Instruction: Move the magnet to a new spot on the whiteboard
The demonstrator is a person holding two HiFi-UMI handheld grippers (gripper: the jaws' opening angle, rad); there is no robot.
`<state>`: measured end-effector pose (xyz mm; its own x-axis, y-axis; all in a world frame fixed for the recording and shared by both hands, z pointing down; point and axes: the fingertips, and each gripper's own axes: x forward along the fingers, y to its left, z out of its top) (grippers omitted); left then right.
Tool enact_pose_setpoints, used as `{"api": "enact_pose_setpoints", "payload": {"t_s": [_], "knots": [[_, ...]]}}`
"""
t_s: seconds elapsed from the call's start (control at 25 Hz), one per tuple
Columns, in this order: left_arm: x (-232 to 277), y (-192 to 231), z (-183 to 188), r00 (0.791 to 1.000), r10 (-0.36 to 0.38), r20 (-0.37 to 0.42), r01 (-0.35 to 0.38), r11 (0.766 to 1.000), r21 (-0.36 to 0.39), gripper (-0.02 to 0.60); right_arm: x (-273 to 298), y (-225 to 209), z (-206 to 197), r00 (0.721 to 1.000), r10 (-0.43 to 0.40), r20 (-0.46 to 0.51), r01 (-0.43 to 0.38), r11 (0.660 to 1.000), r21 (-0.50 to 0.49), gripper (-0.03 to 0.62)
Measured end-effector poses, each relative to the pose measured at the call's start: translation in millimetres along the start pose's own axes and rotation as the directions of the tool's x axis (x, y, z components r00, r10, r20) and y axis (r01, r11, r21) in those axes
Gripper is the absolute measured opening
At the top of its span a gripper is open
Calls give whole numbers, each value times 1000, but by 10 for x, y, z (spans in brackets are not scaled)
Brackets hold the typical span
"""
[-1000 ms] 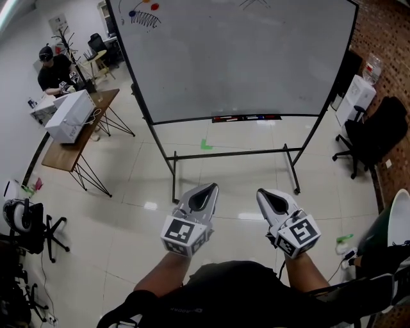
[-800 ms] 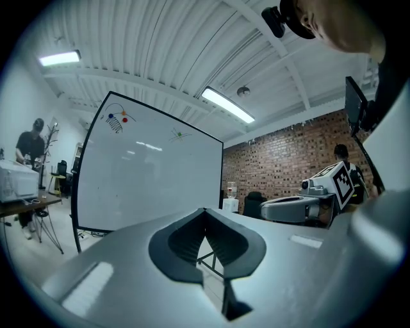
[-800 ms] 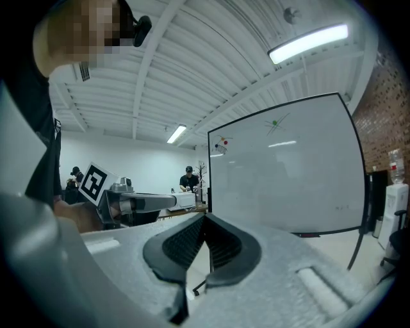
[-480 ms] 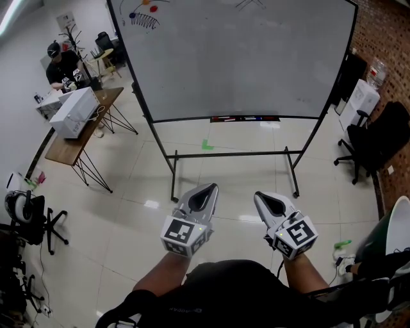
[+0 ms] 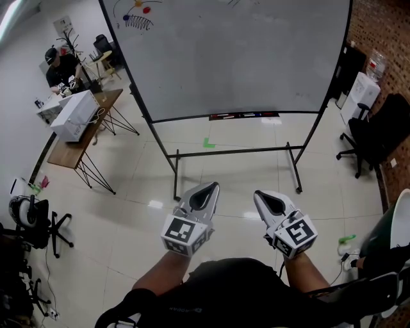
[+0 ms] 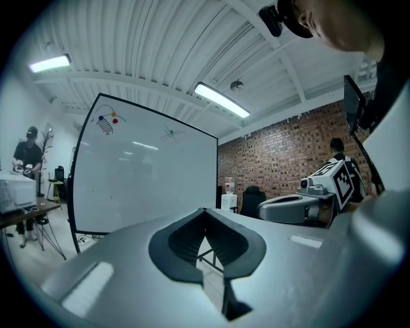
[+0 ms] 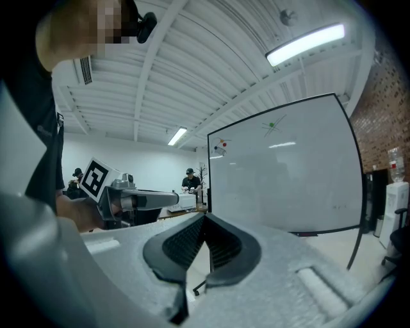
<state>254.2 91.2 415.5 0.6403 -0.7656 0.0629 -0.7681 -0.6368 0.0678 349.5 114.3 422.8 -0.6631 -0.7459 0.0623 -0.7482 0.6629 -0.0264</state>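
Note:
The whiteboard (image 5: pixel 237 57) stands on a black wheeled frame ahead of me. Small round magnets, a red one (image 5: pixel 146 9) and a blue one (image 5: pixel 125 17), sit near its top left corner beside a scribble. They show again as dots (image 6: pixel 107 119) in the left gripper view. My left gripper (image 5: pixel 206 190) and right gripper (image 5: pixel 268 195) are held level side by side, well short of the board. Both have their jaws shut with nothing between them. The left gripper view looks past its own tips (image 6: pixel 205 211) at the board, and so does the right gripper view (image 7: pixel 205 218).
A marker tray (image 5: pixel 244 116) runs under the board, with a green tape mark (image 5: pixel 208 143) on the floor. At the left a wooden table (image 5: pixel 77 144) carries a white box, with a person (image 5: pixel 57 67) behind it. Office chairs (image 5: pixel 378 131) and a brick wall are at the right.
The whiteboard has drawn slightly nearer and shifted left in the head view. Both grippers keep the same pose and stay shut.

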Motion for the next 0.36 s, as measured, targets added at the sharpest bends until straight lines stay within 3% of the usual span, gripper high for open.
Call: {"api": "enact_pose_setpoints", "payload": {"t_s": [0.36], "knots": [[-26,-61,-19,1000,-15,-9,15,1000,-5,15,-23,61,-48,1000,-1,-2,1,1000,5,2]]}}
